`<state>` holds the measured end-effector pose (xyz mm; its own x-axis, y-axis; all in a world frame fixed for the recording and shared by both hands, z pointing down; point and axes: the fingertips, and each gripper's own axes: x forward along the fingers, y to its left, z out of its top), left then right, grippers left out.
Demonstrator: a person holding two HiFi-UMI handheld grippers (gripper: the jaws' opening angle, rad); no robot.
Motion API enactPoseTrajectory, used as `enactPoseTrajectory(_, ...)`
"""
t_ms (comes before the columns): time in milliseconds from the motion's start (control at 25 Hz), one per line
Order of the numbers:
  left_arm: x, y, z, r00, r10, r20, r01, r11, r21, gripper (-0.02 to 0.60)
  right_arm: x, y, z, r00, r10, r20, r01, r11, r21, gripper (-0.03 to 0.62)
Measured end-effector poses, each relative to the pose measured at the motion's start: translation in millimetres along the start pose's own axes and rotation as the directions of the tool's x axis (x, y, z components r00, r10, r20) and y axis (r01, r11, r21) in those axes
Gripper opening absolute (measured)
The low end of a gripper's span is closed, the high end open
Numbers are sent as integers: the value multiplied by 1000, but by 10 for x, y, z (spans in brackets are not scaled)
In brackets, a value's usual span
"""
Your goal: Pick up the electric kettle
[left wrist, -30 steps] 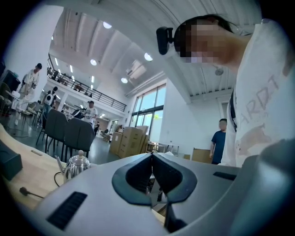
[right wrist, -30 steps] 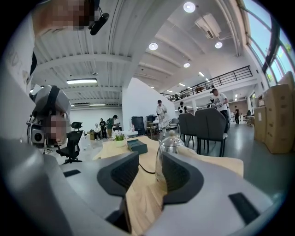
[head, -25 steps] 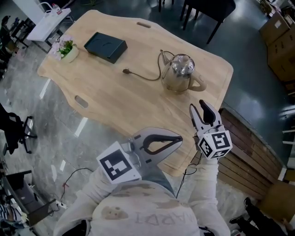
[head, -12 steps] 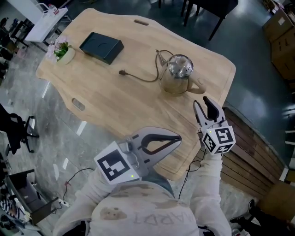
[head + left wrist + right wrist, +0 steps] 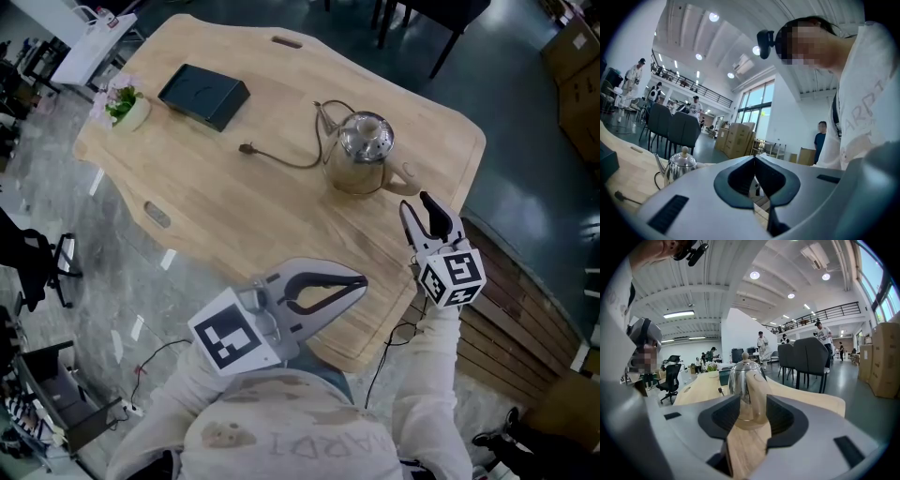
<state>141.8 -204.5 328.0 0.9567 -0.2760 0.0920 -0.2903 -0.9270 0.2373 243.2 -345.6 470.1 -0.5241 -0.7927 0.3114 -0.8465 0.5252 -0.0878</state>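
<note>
Kettle: I see the steel electric kettle [image 5: 362, 150] upright near the wooden table's [image 5: 225, 211] right edge
Handling: I judge it rigid, slick and weighty, so I'd take the pale handle [image 5: 405, 174]
Right gripper [image 5: 419, 206]: jaws have just been opening and stand wide, nothing between them
Left gripper [image 5: 360, 280]: jaws together, empty

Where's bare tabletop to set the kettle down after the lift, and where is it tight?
Bare: the wide near strip of table between the cord and the front edge, and the far stretch behind the kettle. Crowded: the left end, with black box and flower pot.
</note>
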Motion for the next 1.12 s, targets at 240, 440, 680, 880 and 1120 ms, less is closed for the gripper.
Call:
enactPoseTrajectory(240, 82, 97, -64, 1000, 13, -20, -13, 1000, -13, 12, 99, -147, -55, 1000, 30, -10, -30, 1000, -6, 156)
enactPoseTrajectory(440, 121, 165, -92, 999, 22, -24, -22, 1000, -18, 12, 159, -228, -71, 998, 61, -19, -61, 998, -11, 156)
enactPoseTrajectory(680, 153, 227, -102, 999, 18, -33, -19, 1000, -24, 12, 282, -246, -107, 988, 136, -67, -139, 989, -43, 156)
enactPoseTrajectory(880, 154, 271, -145, 999, 22, -41, -23, 1000, -21, 11, 389, -232, -119, 976, 193, -101, -201, 977, -78, 156)
enactPoseTrajectory(1120, 141, 310, -158, 998, 31, -47, -32, 999, -26, 12, 435, -215, -98, 959, 259, -112, -268, 961, -71, 156)
